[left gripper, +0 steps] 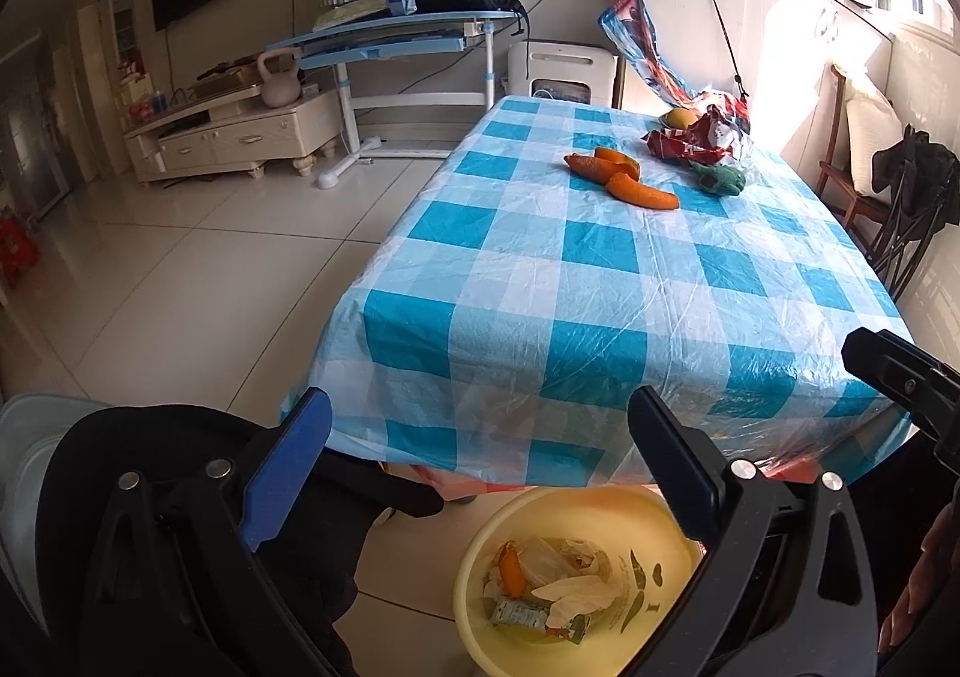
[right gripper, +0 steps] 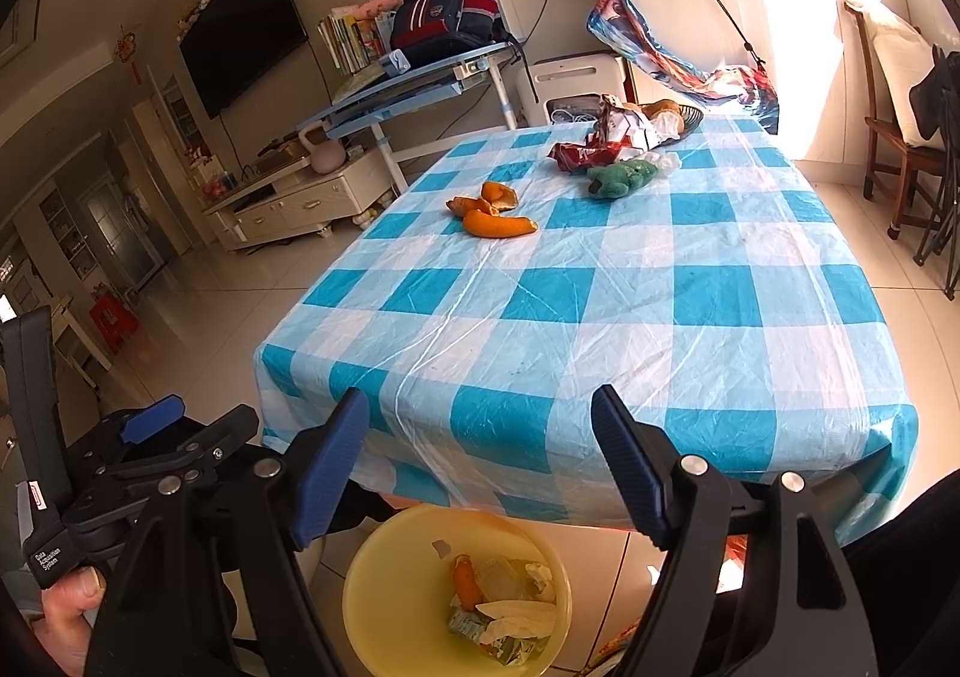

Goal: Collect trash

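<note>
Orange peels [left gripper: 624,176] [right gripper: 492,212] lie on the blue-checked table [left gripper: 600,317] [right gripper: 600,317], far from both grippers. Behind them are a crumpled red wrapper [left gripper: 690,140] [right gripper: 579,155] and a green plush toy [left gripper: 720,179] [right gripper: 621,176]. On the floor at the table's near edge stands a yellow bin [left gripper: 600,509] [right gripper: 390,569] holding peel, tissue and packets. My left gripper [left gripper: 480,437] hovers above the bin, open and empty. My right gripper [right gripper: 480,437] is beside it, also open with nothing between its fingers.
A dark plate with fruit [right gripper: 684,116] sits at the table's far end under a hanging printed bag [right gripper: 660,53]. A wooden chair [right gripper: 900,149] stands to the right. A blue desk with a backpack [left gripper: 420,35] and a TV cabinet [left gripper: 240,131] are to the left.
</note>
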`<state>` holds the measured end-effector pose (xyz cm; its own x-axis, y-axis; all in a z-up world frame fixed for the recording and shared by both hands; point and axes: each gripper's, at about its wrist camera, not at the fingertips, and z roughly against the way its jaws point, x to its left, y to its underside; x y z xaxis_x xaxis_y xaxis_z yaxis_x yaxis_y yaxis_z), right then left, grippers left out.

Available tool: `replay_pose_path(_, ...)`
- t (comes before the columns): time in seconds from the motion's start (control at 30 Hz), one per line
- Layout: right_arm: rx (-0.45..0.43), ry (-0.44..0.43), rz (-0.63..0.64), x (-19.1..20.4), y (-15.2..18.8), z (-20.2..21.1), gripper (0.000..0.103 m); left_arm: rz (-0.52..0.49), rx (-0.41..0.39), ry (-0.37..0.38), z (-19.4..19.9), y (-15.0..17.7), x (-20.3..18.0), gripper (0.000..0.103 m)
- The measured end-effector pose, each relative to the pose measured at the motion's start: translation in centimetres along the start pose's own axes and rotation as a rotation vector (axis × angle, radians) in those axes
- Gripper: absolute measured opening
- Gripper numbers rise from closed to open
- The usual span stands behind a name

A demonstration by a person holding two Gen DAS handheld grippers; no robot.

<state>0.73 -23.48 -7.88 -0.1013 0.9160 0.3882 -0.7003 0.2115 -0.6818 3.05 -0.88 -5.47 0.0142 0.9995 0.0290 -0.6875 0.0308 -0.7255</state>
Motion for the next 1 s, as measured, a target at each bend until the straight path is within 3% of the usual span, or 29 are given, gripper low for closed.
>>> replay_pose_path(1.0, -0.033, -0.005, -0.011, -0.75, -0.72, 0.92, 0.074, -0.006, -0.002, -0.011, -0.04, -0.09, -0.15, 0.096)
